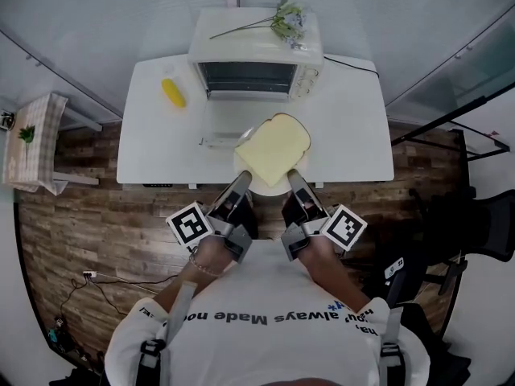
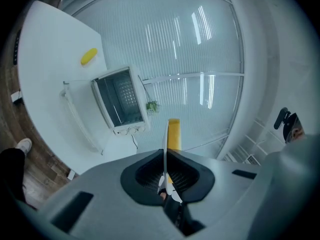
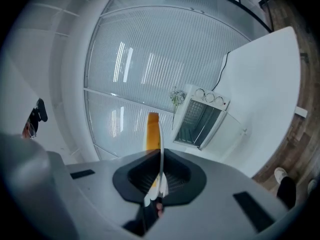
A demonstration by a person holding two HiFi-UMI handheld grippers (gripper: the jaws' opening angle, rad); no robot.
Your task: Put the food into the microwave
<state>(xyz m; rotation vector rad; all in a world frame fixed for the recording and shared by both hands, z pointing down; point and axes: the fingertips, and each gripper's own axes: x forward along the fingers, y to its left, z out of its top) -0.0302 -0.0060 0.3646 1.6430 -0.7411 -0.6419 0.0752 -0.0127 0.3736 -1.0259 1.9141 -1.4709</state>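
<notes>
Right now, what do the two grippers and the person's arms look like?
Left gripper and right gripper are grey with black ribbed pads, each carrying a white cube printed with black square markers. The person wears a white short-sleeved T-shirt with dark lettering and a bracelet on the left wrist.

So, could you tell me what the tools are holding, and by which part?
The left tool and right tool are each shut on the near rim of the white plate that carries the bread slice.

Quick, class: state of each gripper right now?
The left gripper is shut on the rim of the plate carrying toast.
The right gripper is shut on the same plate.
</notes>
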